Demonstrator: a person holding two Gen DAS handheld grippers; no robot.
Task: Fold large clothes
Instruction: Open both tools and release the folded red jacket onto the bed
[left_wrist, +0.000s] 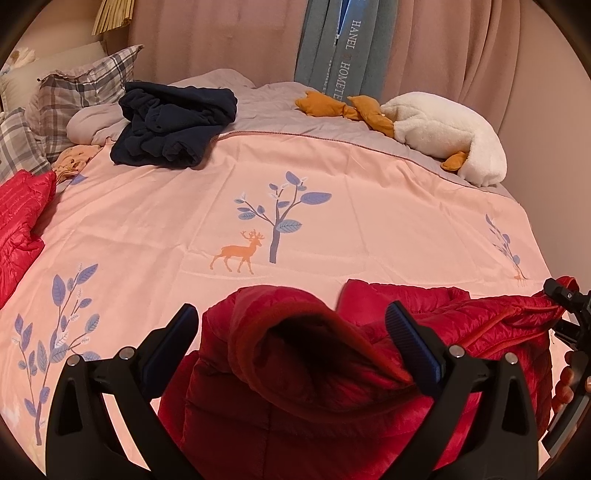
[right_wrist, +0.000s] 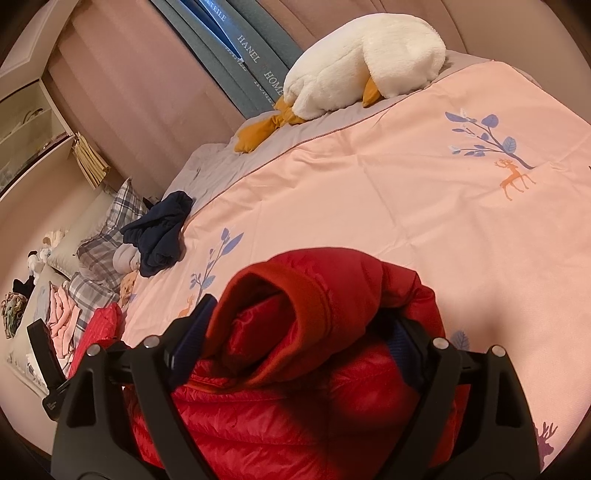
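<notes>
A red puffer jacket (left_wrist: 314, 373) lies bunched on the pink bedspread (left_wrist: 332, 206) at the near edge of the bed. My left gripper (left_wrist: 291, 325) is wide open, its fingers on either side of a rolled cuff or collar of the jacket, not closed on it. In the right wrist view the same red jacket (right_wrist: 314, 332) fills the space between my right gripper's fingers (right_wrist: 299, 317); the fingers are spread wide around the bulky fabric. The right gripper also shows at the right edge of the left wrist view (left_wrist: 569, 306), at the jacket's far end.
A navy garment (left_wrist: 173, 125) lies crumpled at the far left of the bed beside plaid pillows (left_wrist: 81, 88). A white plush goose (left_wrist: 447, 136) lies at the far right. Another red quilted garment (left_wrist: 18, 221) lies at the left edge. Pink curtains hang behind.
</notes>
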